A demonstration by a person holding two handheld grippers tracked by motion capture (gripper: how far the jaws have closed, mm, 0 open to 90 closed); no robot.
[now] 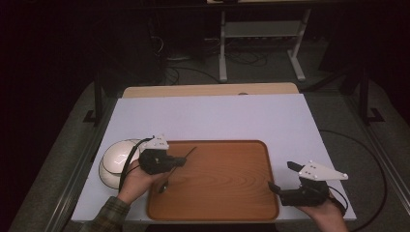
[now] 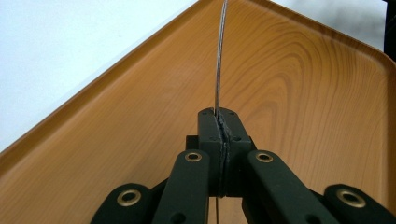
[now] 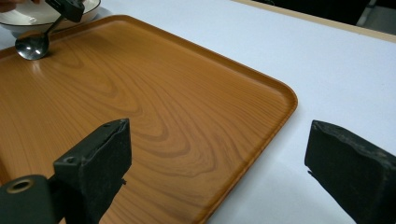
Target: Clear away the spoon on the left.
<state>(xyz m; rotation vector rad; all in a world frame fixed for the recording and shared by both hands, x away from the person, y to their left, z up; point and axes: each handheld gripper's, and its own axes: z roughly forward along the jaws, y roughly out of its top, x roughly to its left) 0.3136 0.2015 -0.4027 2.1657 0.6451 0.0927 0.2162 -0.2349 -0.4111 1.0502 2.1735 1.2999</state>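
Observation:
A wooden tray [image 1: 227,193] lies on the white table top. My left gripper [image 1: 182,160] is over the tray's left part, shut on the thin handle of a metal spoon [image 1: 164,187]. The spoon bowl hangs low near the tray floor and the handle tip points up to the right. In the left gripper view the jaws of the left gripper [image 2: 219,120] are pressed together on the spoon handle [image 2: 219,56]. My right gripper [image 1: 283,177] is at the tray's right edge, open and holding nothing. In the right gripper view the right gripper [image 3: 219,156] straddles the tray rim [image 3: 280,95], with the spoon [image 3: 31,47] far off.
A white bowl [image 1: 116,159] stands on the table just left of the tray, behind my left hand; its rim [image 3: 28,18] shows beyond the tray corner. The white sheet [image 1: 208,116] stretches bare behind the tray. A dark floor and a stand lie past the far table edge.

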